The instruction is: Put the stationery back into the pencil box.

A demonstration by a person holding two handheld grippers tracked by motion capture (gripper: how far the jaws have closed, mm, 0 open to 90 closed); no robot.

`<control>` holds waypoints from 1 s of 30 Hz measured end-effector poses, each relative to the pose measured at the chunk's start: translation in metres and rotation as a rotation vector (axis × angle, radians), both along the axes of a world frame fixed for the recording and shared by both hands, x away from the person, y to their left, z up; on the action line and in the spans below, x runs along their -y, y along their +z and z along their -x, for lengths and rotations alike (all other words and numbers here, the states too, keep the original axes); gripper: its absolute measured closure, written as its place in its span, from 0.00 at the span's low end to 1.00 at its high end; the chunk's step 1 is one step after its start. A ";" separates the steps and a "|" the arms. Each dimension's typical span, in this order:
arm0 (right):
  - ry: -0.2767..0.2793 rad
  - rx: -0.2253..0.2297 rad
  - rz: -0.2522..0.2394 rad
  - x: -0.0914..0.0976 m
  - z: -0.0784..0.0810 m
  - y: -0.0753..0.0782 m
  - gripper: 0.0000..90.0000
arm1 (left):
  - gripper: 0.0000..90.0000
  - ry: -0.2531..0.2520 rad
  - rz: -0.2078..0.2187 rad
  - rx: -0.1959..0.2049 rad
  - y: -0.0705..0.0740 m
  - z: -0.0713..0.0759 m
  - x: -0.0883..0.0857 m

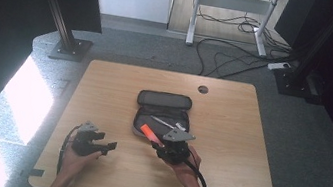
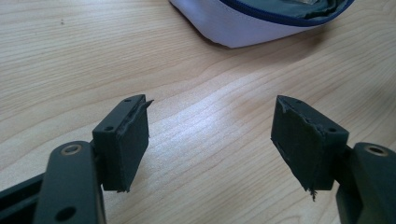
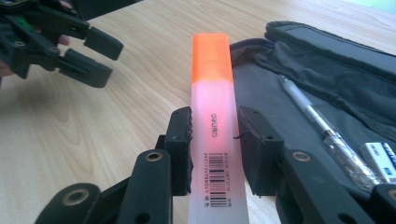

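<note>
Our right gripper (image 3: 215, 128) clamps an orange highlighter (image 3: 215, 135) just above the near edge of the unzipped pencil case (image 1: 163, 107), where a pen (image 3: 322, 126) and eraser (image 3: 380, 156) lie. Our left gripper (image 2: 210, 140) hovers with jaws apart over the bare table (image 1: 229, 134).

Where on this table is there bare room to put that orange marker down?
Bare wood lies right of the open pencil case, out to the table edge, and along the far edge beside the round hole. It is crowded in front of the case, where the right gripper holds the orange highlighter.
</note>
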State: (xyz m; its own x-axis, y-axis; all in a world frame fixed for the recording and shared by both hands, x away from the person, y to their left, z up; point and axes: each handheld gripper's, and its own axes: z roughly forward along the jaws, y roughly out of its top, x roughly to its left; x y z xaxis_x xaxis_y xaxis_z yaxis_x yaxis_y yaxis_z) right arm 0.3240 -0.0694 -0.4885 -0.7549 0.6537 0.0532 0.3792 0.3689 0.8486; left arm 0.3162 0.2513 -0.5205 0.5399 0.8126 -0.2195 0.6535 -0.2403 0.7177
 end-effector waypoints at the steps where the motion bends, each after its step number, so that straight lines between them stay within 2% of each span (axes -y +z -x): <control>1: -0.001 0.003 0.002 0.000 -0.001 0.000 0.73 | 0.32 0.000 -0.002 0.000 0.000 0.000 0.000; 13: -0.016 -0.004 0.008 0.002 -0.020 -0.002 0.73 | 0.32 -0.004 -0.005 -0.001 -0.001 0.000 0.001; 30: -0.019 -0.009 0.019 -0.009 -0.047 0.000 0.73 | 0.32 -0.005 0.000 0.002 0.001 0.001 0.001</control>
State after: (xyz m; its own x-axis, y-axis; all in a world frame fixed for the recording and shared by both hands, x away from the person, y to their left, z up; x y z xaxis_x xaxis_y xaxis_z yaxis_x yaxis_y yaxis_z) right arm 0.3710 -0.0606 -0.4888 -0.7417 0.6691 0.0477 0.3944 0.3775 0.8378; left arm 0.3152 0.2501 -0.5197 0.5447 0.8097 -0.2184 0.6510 -0.2441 0.7188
